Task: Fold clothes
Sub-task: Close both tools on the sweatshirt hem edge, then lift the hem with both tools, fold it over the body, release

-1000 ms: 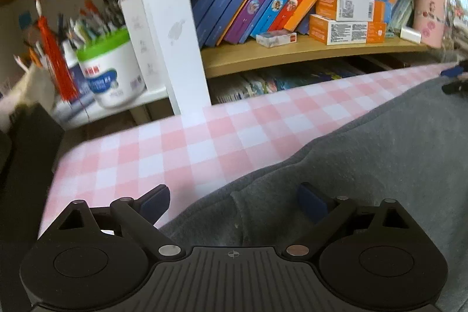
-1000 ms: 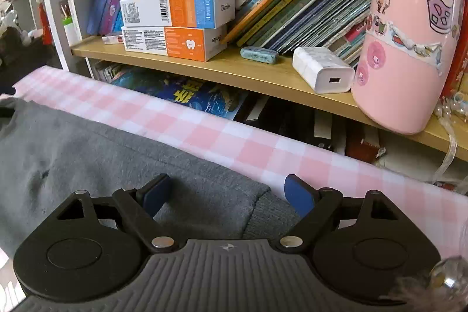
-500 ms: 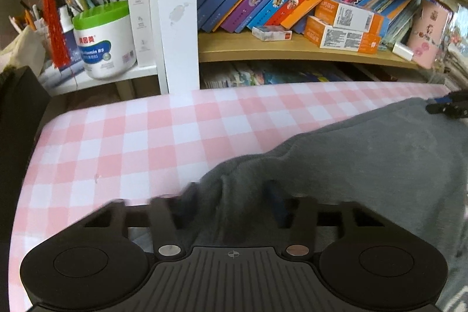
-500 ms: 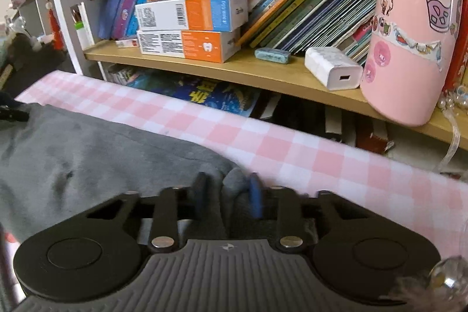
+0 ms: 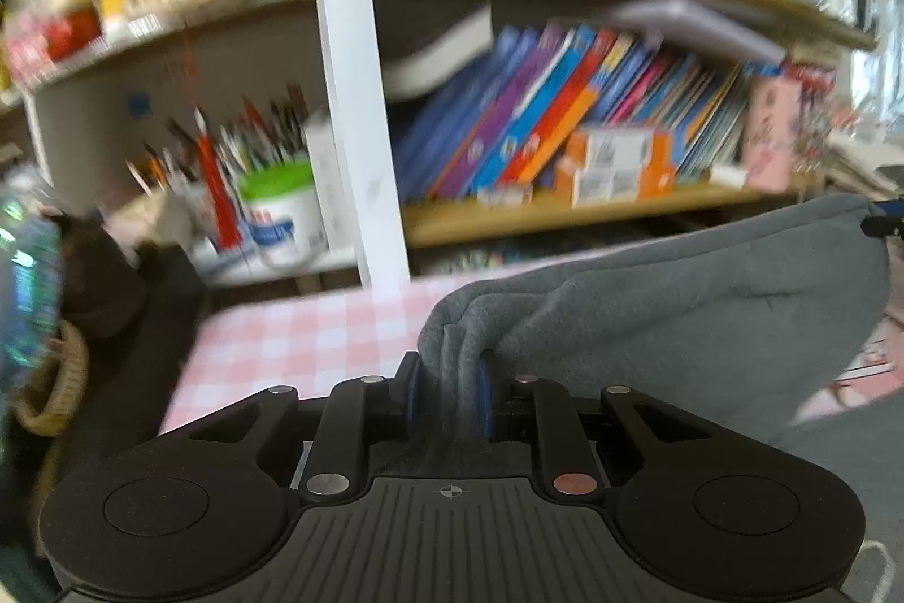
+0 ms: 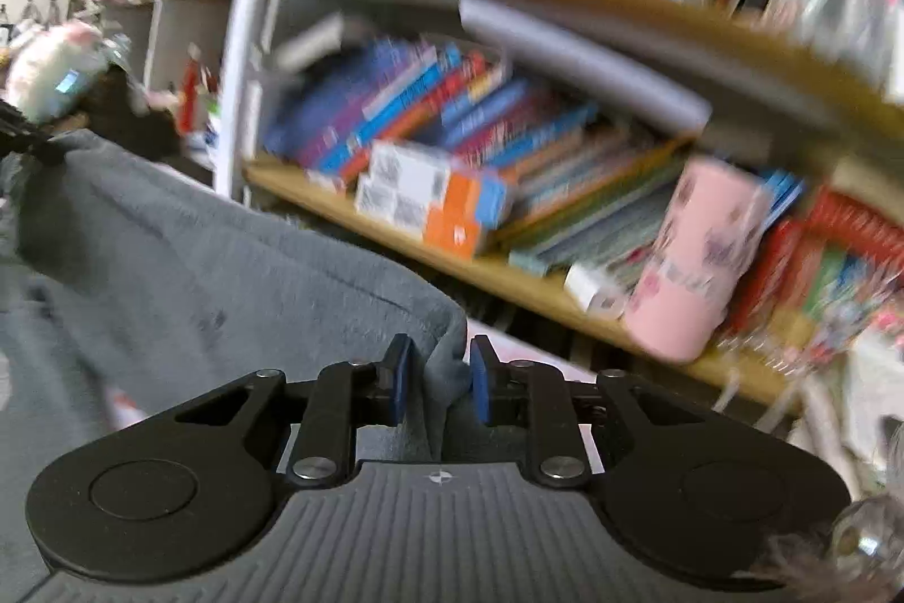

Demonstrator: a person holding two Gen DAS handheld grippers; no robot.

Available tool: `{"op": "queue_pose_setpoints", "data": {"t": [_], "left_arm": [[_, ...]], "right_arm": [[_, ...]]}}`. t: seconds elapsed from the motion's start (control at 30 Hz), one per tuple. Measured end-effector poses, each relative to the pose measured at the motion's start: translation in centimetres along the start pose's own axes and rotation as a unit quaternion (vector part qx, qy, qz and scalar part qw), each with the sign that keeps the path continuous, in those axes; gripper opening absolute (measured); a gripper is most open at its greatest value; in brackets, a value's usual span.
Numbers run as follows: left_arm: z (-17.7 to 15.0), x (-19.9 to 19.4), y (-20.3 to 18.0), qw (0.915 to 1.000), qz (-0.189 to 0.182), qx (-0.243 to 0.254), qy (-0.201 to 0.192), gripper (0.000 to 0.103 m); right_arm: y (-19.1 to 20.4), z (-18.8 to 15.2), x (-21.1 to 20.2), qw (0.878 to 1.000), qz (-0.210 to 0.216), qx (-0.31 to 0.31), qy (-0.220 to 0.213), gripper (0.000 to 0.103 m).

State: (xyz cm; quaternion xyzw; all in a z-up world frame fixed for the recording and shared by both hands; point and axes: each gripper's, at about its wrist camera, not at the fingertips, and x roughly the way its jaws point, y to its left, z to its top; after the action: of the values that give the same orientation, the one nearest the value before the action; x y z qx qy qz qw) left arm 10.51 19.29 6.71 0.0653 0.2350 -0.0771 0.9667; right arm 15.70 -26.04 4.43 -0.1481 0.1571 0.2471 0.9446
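Observation:
A grey fleece garment (image 5: 666, 320) hangs lifted between both grippers above the pink-checked table (image 5: 294, 337). My left gripper (image 5: 449, 391) is shut on one corner of it. My right gripper (image 6: 436, 377) is shut on the opposite corner of the garment (image 6: 226, 264). The right gripper's tip also shows at the far right of the left wrist view (image 5: 884, 216), and the left gripper's tip at the far left of the right wrist view (image 6: 22, 134). Both views are blurred by motion.
A bookshelf with leaning books (image 5: 565, 122) and orange boxes (image 6: 429, 196) stands right behind the table. A pink cup (image 6: 700, 258) and white charger (image 6: 587, 286) sit on the shelf. A white post (image 5: 356, 94), pen tub (image 5: 282, 213) and wicker basket (image 5: 51, 388) are at left.
Both grippers closed on the garment's corners, then rose and pulled back, lifting the garment's far edge off the table.

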Motion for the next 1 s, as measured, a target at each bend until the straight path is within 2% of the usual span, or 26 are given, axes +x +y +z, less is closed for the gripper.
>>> {"op": "queue_pose_setpoints", "data": {"t": [0.1,0.17,0.4,0.5,0.57,0.67,0.73,0.8,0.87,0.93,1.0], "left_arm": [[-1.2,-4.3,-0.8,0.9996,-0.004,0.008,-0.027,0.019],[-2.3,-6.5,-1.2,0.9994,-0.012,0.013,-0.029,0.019],[-6.6,-10.0,-2.0,0.9999,-0.009,0.010,0.004,0.021],[-8.9,-11.2,-2.2,0.9998,0.002,0.001,0.017,0.030],[-10.2,-11.7,-2.0,0.9993,0.013,-0.020,0.029,0.042],[-12.0,-13.5,-1.4,0.9971,0.029,-0.069,0.013,0.054],[-13.2,-14.7,-1.0,0.9940,0.038,-0.103,-0.001,0.060],[-14.3,-16.0,-0.8,0.9886,0.042,-0.142,-0.028,0.071],[-15.3,-17.1,-0.8,0.9806,0.047,-0.184,-0.051,0.084],[-16.1,-17.5,-1.1,0.9741,0.049,-0.213,-0.059,0.085],[-16.8,-17.6,-1.7,0.9702,0.046,-0.230,-0.061,0.085]], "right_arm": [[1.2,-0.7,-5.5,1.000,-0.004,0.004,-0.025,0.019],[2.1,-1.5,-8.6,1.000,0.001,0.003,-0.029,0.019],[6.7,-5.2,-14.6,0.998,0.023,-0.058,0.008,0.018],[7.8,-6.9,-16.1,0.998,0.033,-0.045,0.034,0.018],[8.3,-7.8,-16.7,0.998,0.033,-0.029,0.054,0.018],[9.0,-9.1,-17.7,0.996,0.027,-0.003,0.083,0.019],[9.2,-9.8,-18.6,0.995,0.023,0.022,0.092,0.026],[9.1,-10.0,-19.5,0.993,0.027,0.062,0.091,0.041],[8.9,-10.1,-20.3,0.990,0.044,0.107,0.083,0.045],[8.7,-10.2,-20.3,0.982,0.065,0.160,0.078,0.050],[8.4,-10.2,-20.0,0.970,0.086,0.217,0.075,0.060]]}}
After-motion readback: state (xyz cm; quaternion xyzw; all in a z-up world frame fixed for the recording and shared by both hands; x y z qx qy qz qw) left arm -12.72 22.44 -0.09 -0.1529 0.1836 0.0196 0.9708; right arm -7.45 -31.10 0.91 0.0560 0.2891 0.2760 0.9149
